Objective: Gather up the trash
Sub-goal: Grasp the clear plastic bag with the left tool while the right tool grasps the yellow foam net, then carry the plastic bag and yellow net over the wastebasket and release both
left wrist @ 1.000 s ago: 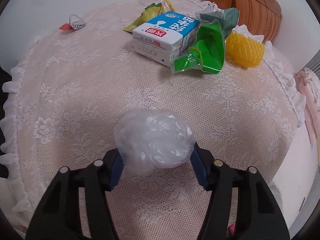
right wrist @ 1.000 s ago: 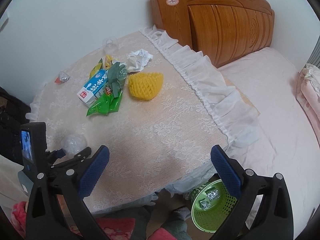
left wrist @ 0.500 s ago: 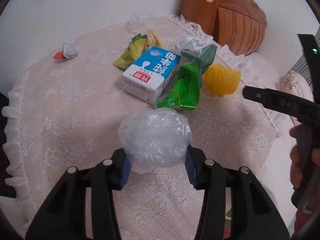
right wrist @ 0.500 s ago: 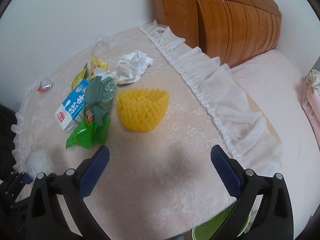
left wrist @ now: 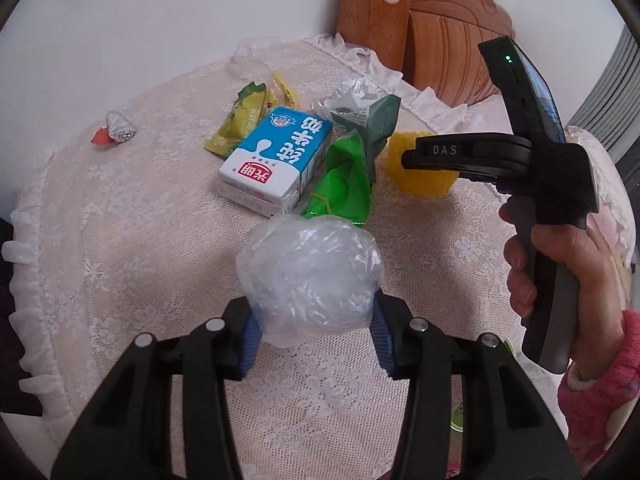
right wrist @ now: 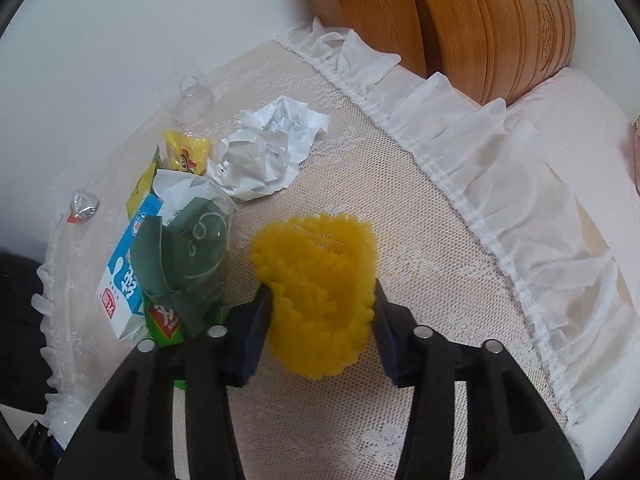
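My left gripper (left wrist: 314,332) is shut on a crumpled clear plastic ball (left wrist: 310,272) and holds it above the lace-covered table (left wrist: 120,240). My right gripper (right wrist: 320,320) has its blue pads on both sides of a yellow foam fruit net (right wrist: 320,280), touching it on the table. Left of the net lie a blue-and-white milk carton (left wrist: 276,160), green wrappers (left wrist: 344,184) and dark green wrapping (right wrist: 184,256). A crumpled white paper (right wrist: 268,152), yellow snack packets (right wrist: 186,152) and a foil candy wrapper (left wrist: 116,132) lie farther back.
A clear plastic cup (right wrist: 188,92) stands by the white wall. A wooden headboard (right wrist: 460,20) and a pink bed (right wrist: 580,112) lie right of the table's white ruffled edge (right wrist: 500,200). The person's hand (left wrist: 560,264) holds the right gripper's handle.
My right gripper has moved forward over the table and narrowed around the yellow foam net. My left gripper has lifted the plastic ball and drawn back a little.
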Demonstrator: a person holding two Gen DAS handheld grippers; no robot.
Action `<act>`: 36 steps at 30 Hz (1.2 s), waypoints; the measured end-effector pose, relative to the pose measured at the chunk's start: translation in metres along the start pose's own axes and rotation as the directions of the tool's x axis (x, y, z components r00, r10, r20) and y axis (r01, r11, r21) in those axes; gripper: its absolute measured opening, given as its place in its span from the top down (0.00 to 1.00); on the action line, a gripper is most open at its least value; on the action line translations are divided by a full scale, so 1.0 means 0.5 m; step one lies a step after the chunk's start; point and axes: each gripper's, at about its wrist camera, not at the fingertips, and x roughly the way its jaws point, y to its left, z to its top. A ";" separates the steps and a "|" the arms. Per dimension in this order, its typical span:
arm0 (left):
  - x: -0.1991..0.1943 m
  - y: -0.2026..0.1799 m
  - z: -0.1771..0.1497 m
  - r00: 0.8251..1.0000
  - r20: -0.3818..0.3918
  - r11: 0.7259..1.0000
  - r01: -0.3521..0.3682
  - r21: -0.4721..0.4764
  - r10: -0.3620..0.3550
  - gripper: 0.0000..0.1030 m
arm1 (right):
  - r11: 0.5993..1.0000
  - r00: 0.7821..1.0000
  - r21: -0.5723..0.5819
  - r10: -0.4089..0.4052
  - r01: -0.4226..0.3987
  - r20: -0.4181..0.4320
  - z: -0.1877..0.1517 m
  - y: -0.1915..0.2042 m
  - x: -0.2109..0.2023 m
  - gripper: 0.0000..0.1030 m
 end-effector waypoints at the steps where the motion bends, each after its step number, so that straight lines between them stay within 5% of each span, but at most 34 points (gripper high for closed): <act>1: -0.006 -0.006 0.000 1.000 0.006 1.000 0.000 0.004 0.000 0.56 | 1.000 1.000 0.009 0.010 -0.010 0.004 -0.004 -0.008 -0.011 0.63; 10: -0.057 -0.131 -0.016 0.996 0.045 0.994 0.073 0.085 -0.077 0.56 | 0.999 0.994 0.005 -0.053 0.053 0.096 -0.114 -0.114 -0.205 0.63; 17: -0.065 -0.292 -0.049 0.982 0.006 0.960 0.181 0.215 -0.186 0.56 | 0.988 0.983 0.052 -0.151 0.146 0.102 -0.251 -0.232 -0.336 0.63; 24: -0.068 -0.431 -0.077 0.967 -0.030 0.907 0.247 0.341 -0.253 0.56 | 0.971 0.977 0.139 -0.202 0.192 0.064 -0.359 -0.325 -0.378 0.63; 36: -0.069 -0.554 -0.120 0.952 -0.088 0.849 0.302 0.433 -0.294 0.56 | 0.944 0.968 0.247 -0.241 0.219 0.063 -0.417 -0.430 -0.420 0.62</act>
